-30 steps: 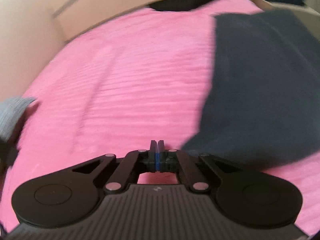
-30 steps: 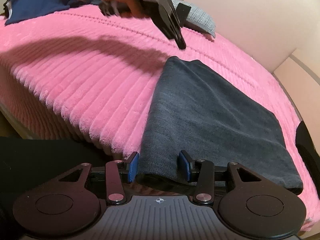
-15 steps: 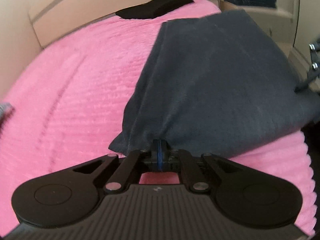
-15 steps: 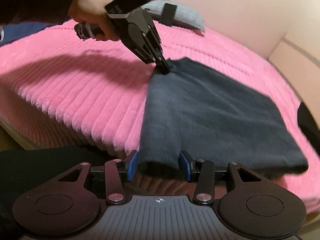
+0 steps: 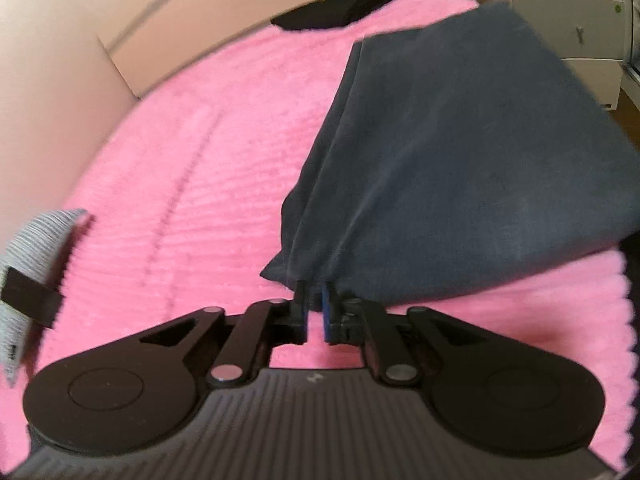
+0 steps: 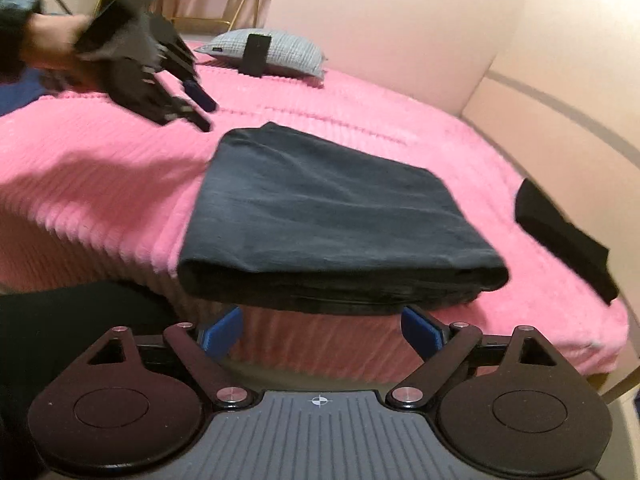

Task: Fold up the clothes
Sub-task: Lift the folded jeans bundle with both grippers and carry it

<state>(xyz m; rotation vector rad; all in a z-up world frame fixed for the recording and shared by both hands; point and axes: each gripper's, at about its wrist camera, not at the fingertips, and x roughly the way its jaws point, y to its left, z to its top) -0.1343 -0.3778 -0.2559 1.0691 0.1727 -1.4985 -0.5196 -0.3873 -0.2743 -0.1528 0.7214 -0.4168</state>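
Lying folded near edge of pink ribbed blanket (image 6: 100, 208), dark grey garment (image 6: 332, 220) w/ no readable label. Left gripper (image 5: 315, 306) jaws narrow, opening, off cloth; right gripper (image 6: 322, 330) jaws wide, opening, empty. Beige walls.

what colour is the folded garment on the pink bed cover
Dark charcoal grey, plain, no pattern. The folded garment shows best in the right wrist view.

One folded dark grey garment (image 6: 320, 216), one black garment (image 6: 568, 236), one grey pillow (image 6: 276, 50), one pink blanket (image 6: 100, 184), two tongs (image 5: 315, 300) (image 6: 320, 330)
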